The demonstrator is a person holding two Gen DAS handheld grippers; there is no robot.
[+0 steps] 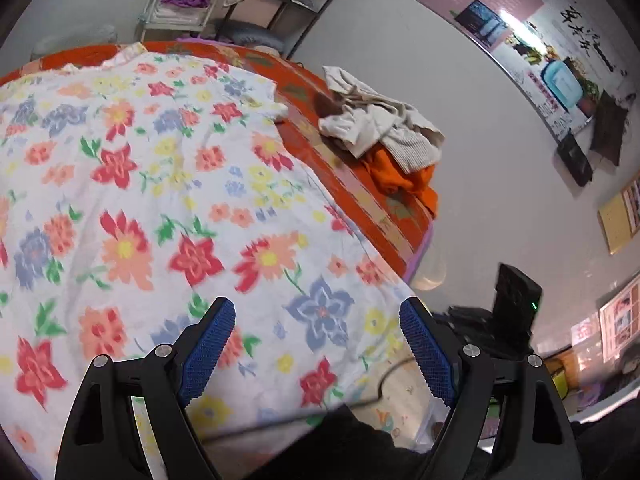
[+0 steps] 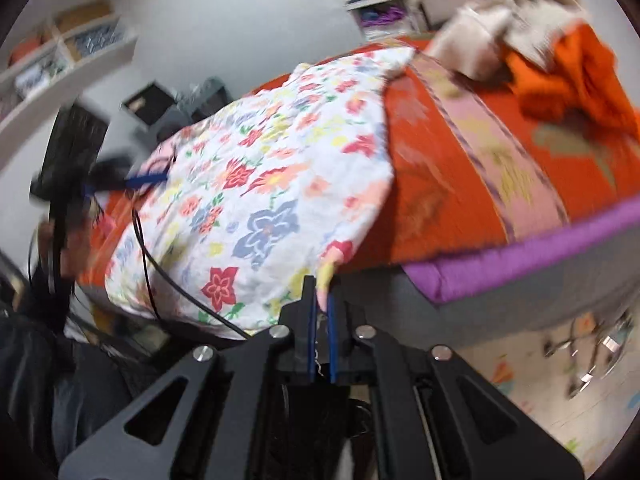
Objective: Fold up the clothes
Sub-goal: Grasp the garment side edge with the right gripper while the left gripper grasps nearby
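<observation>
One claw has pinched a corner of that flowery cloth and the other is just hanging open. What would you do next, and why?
Probably lower the left gripper onto the near edge of the floral garment and close its jaws. The right gripper is already shut on one corner, while the left stands open over the cloth, gripping nothing. A neat fold likely needs both corners held.

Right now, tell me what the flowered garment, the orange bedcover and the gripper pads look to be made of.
Flowered garment: thin woven fabric, likely cotton, matte; it wrinkles finely and drapes limp off the bed edge.
Orange bedcover: heavier printed cloth, matte, lying flat with a patterned pink band; the fibre is unclear.
Pads of the left hand-held gripper: blue, probably rubber or soft plastic, with a fine dotted grip texture.
</observation>
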